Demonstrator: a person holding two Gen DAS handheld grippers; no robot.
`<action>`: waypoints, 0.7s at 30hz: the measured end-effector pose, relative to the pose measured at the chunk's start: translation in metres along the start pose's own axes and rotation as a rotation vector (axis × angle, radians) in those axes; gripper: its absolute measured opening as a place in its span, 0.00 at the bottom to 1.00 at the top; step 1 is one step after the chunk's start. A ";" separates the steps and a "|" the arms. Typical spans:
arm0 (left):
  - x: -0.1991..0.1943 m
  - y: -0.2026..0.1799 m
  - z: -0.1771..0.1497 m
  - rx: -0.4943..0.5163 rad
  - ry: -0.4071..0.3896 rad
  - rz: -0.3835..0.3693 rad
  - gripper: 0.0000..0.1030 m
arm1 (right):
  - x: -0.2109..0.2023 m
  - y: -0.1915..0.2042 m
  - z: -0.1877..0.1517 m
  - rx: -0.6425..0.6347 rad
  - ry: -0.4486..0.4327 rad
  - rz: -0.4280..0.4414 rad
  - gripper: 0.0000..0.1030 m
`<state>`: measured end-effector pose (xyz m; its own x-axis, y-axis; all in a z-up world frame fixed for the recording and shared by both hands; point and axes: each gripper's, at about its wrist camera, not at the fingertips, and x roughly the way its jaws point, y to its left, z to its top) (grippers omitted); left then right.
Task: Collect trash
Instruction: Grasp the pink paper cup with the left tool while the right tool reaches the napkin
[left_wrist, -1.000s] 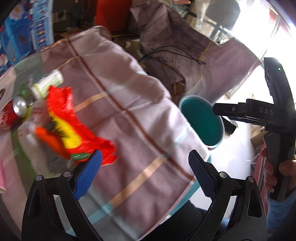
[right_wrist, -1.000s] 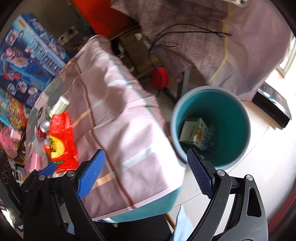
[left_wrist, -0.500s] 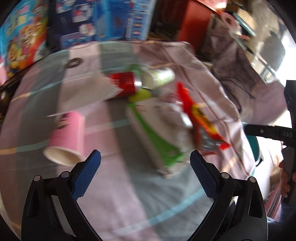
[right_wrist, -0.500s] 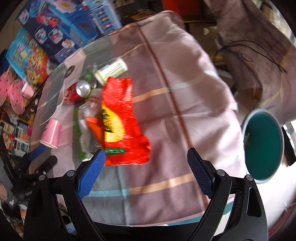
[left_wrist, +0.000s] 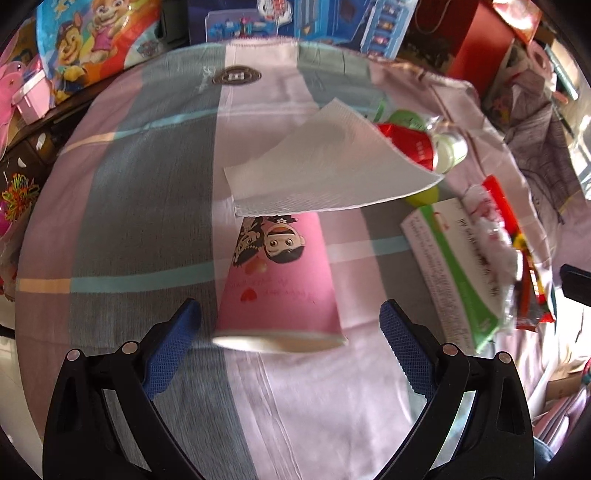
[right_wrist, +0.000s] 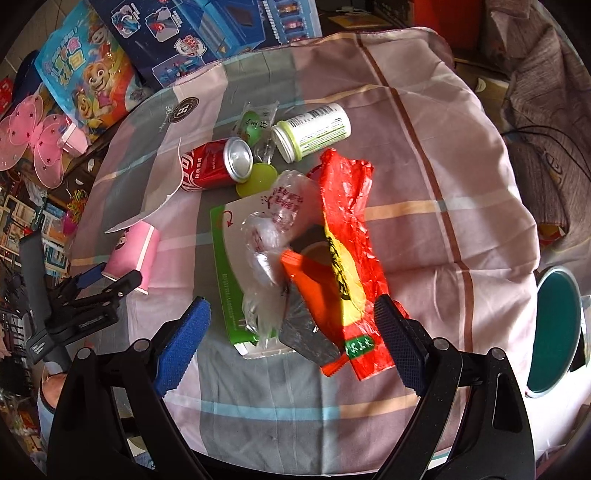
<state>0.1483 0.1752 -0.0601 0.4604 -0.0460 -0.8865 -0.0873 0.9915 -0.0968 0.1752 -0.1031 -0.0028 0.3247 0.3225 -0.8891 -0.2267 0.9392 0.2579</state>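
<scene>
Left gripper (left_wrist: 288, 325) now astride pink cup (left_wrist: 280, 280).

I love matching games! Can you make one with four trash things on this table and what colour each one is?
Things:
1. paper cup
2. soda can
3. napkin
4. bottle cap

Colours:
a. white
b. yellow-green
c. pink
d. red

Pairs: 1-c, 2-d, 3-a, 4-b

One pink cup (left_wrist: 279, 280), one napkin (left_wrist: 325, 173), one red can (right_wrist: 214, 166), one white bottle (right_wrist: 312, 131), one green carton (right_wrist: 232, 273), one red wrapper (right_wrist: 351, 236), one teal bin (right_wrist: 557, 328).
</scene>
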 end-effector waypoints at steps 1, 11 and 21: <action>0.003 0.000 0.001 0.004 0.006 0.001 0.94 | 0.001 0.001 0.002 -0.001 0.001 0.000 0.84; 0.017 0.003 0.004 0.002 -0.021 -0.043 0.58 | 0.011 0.031 0.016 -0.055 -0.004 0.055 0.84; 0.008 -0.002 -0.020 0.031 -0.005 -0.125 0.62 | 0.052 0.072 0.027 -0.150 0.063 0.087 0.62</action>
<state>0.1345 0.1701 -0.0763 0.4700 -0.1686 -0.8664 -0.0015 0.9814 -0.1917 0.2005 -0.0151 -0.0206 0.2409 0.3893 -0.8891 -0.3875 0.8785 0.2796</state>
